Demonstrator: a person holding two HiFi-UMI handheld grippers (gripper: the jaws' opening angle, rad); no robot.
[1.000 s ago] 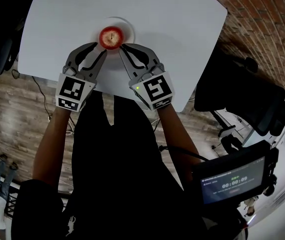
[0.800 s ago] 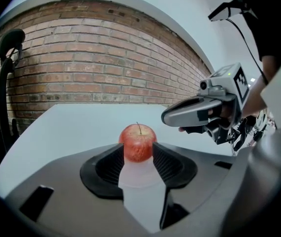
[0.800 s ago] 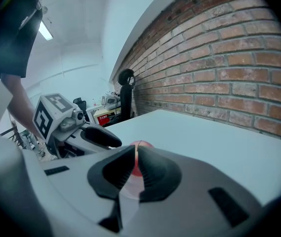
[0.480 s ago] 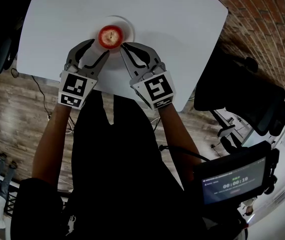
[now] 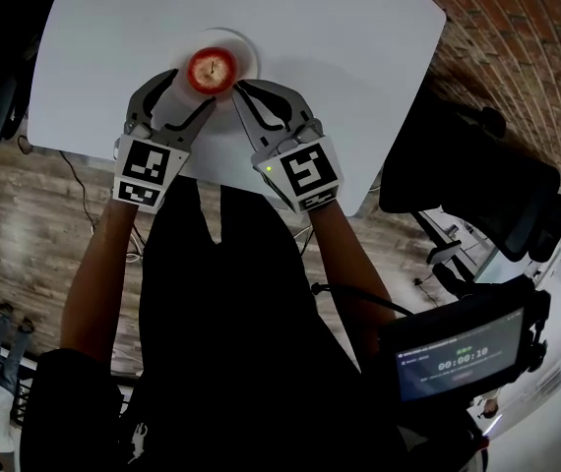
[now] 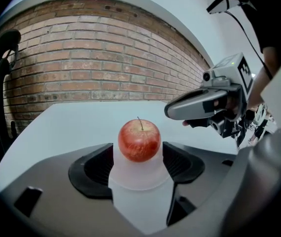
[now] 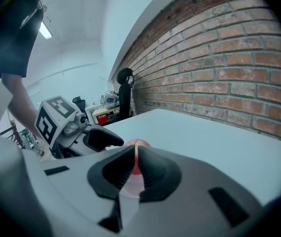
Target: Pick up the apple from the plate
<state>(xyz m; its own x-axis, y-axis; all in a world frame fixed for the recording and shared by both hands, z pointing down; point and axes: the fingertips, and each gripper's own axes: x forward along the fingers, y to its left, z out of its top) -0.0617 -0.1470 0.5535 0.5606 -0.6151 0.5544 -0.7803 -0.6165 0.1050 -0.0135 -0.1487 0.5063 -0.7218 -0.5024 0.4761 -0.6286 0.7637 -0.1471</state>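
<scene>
A red apple (image 5: 211, 70) stands upright on a small white plate (image 5: 244, 55) on the white table (image 5: 349, 47). My left gripper (image 5: 188, 88) reaches it from the near left. Its jaws have just been opening and stand open on either side of the apple (image 6: 139, 139), pads clear of it, with the plate (image 6: 139, 184) showing between them. My right gripper (image 5: 242, 88) rests just right of the apple, shut and empty. In the right gripper view the apple (image 7: 130, 143) peeps over the jaws, beside the left gripper (image 7: 97, 138).
The table's near edge (image 5: 212, 180) runs under both grippers. A black chair (image 5: 477, 180) stands off the table's right side. A device with a lit screen (image 5: 458, 354) sits low on the right. Behind the table is a brick wall (image 6: 91, 68).
The left gripper's jaws have spread wider and slid forward, so the apple now sits between their tips. The right gripper has stayed where it was.
</scene>
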